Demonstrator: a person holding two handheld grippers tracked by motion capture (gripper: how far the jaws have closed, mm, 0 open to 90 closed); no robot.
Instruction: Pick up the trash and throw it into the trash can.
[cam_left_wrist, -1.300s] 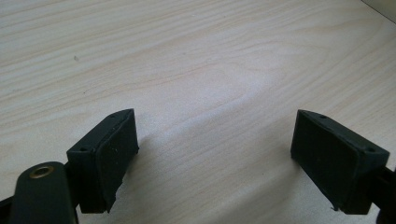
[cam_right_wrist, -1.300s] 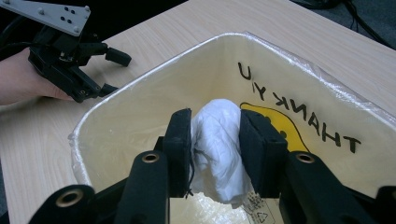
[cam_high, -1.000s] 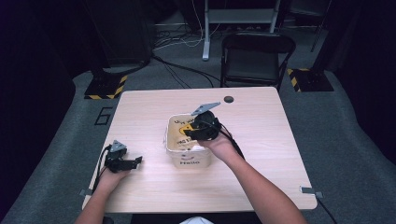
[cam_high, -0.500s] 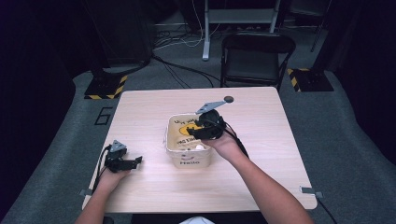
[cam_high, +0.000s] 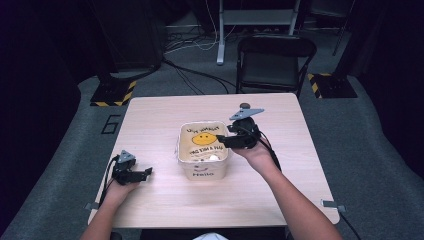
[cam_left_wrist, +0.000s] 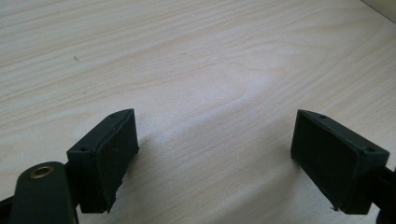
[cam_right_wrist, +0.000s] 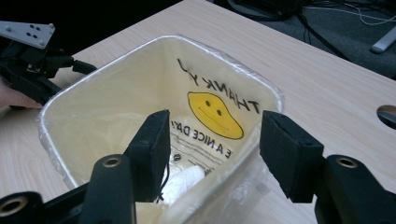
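A cream bin (cam_high: 204, 169) lined with a plastic bag (cam_right_wrist: 116, 102) stands mid-table; the bag bears a yellow smiley face (cam_right_wrist: 215, 111) and "THANK YOU" lettering. A crumpled white wad (cam_right_wrist: 186, 179) lies at its bottom. My right gripper (cam_high: 220, 142) hovers at the bin's right rim, open and empty; in the right gripper view (cam_right_wrist: 215, 119) one jaw is over the inside and the other outside the rim. My left gripper (cam_high: 146, 172) rests low on the table, left of the bin. Its jaws stand wide open over bare wood in the left gripper view (cam_left_wrist: 214, 116).
The light wooden table (cam_high: 160, 115) has a round dark cable hole (cam_high: 245, 105) near its far edge. A black folding chair (cam_high: 275, 60) stands behind the table, with cables and stand bases on the grey floor.
My right gripper has moved rightward from above the bin's middle to its right rim. The left gripper has stayed put.
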